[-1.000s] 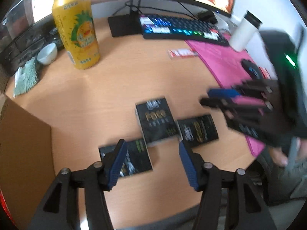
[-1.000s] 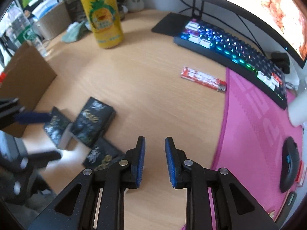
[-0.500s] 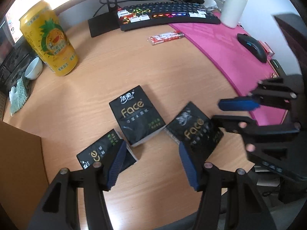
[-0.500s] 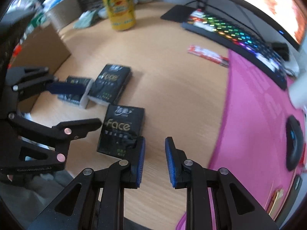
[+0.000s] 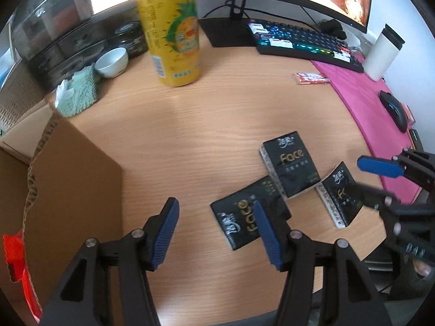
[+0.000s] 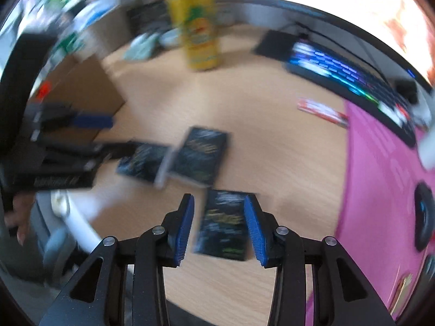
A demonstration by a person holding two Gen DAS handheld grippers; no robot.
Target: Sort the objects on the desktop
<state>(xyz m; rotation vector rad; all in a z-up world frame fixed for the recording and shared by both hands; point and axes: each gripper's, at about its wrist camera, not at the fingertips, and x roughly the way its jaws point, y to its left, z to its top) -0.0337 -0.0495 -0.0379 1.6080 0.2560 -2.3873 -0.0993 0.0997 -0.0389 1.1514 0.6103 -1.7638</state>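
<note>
Three black "Face" tissue packs lie on the wooden desk (image 5: 190, 135): a left pack (image 5: 244, 217), a middle pack (image 5: 292, 164) and a right pack (image 5: 339, 195). My left gripper (image 5: 214, 231) is open and empty, above the desk just left of the left pack. My right gripper (image 6: 218, 224) is open, its blue fingers on either side of the right pack (image 6: 224, 224), which lies on the desk; this view is blurred. The right gripper also shows at the right edge of the left wrist view (image 5: 380, 179).
A cardboard box (image 5: 62, 190) stands at the left. A yellow pineapple can (image 5: 174, 30), a white bowl (image 5: 112, 61) and a green cloth (image 5: 78, 93) are at the back left. A keyboard (image 5: 304, 42), red packet (image 5: 311, 78), pink mat (image 5: 375, 114), mouse (image 5: 395, 110) and white cup (image 5: 384, 51) are right.
My right gripper has opened wide and moved over the right tissue pack. My left gripper has shifted left, off the left pack, nearer the box.
</note>
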